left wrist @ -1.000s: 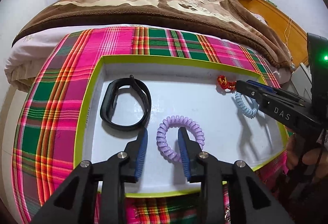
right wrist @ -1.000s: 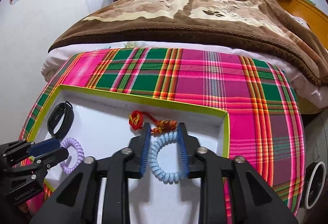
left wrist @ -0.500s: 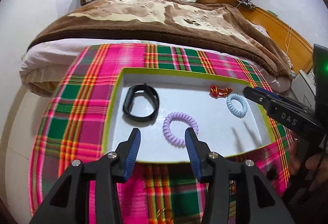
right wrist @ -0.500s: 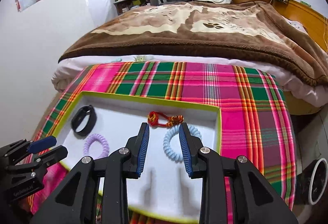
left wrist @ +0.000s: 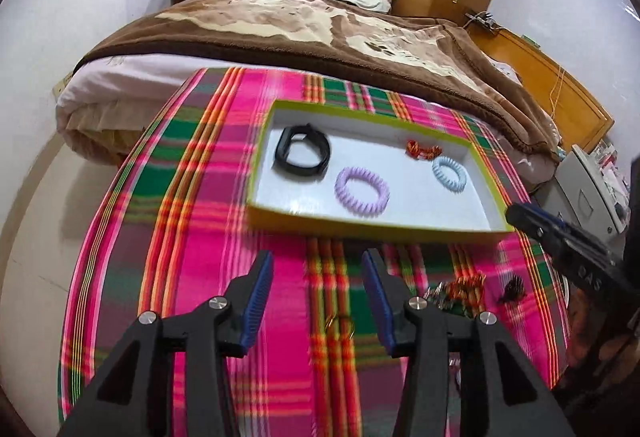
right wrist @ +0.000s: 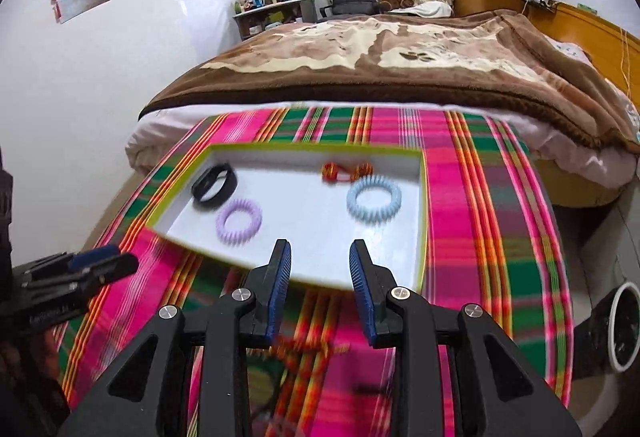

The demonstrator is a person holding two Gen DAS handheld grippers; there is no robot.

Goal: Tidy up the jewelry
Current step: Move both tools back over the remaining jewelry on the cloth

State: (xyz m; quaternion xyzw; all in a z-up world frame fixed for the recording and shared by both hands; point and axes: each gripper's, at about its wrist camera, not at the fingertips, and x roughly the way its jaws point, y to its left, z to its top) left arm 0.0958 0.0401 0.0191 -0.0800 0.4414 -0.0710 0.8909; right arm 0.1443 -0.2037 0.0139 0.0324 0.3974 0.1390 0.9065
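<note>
A shallow box with a lime-green rim and white floor lies on a bench covered by a pink and green plaid cloth. Going left to right inside it: a black band sits at the left end, a purple coil hair tie lies just beside it toward the near wall, a red and orange knotted cord rests by the far wall, and a pale blue coil hair tie lies just beside the cord at the right end. The four pieces do not overlap.

On the cloth in front of the box, toward the right, lie a few blurred small pieces in red, gold and black; what they are cannot be told.

The left gripper hangs over the bare cloth short of the box, its jaws having just been opening, released with nothing between them. The right gripper hangs above the box's near wall, jaws parted and holding nothing.
</note>
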